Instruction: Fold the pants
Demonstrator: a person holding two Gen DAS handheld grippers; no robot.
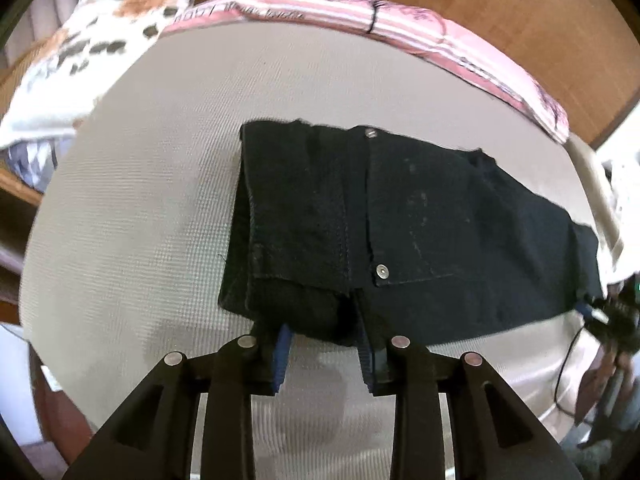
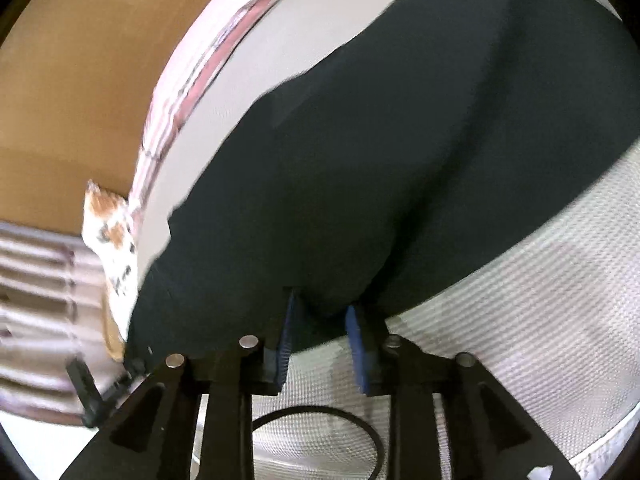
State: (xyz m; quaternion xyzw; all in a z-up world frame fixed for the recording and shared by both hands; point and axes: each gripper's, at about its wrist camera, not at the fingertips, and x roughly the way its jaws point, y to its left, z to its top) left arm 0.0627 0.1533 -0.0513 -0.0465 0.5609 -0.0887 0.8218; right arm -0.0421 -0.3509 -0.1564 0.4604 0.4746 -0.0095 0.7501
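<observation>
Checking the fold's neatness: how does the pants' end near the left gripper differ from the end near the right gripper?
Near the left gripper, the pants show stacked layers, seams and two metal rivets; near the right gripper, the cloth is one smooth, plain dark sheet. The left end has a squared edge; the right end bulges between the pads. Both lie on the white mat, with both grippers' jaws apart.

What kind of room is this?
Probably a bedroom: black pants lie on a white textured mattress, with a pink striped sheet and a floral pillow at its edge.
</observation>
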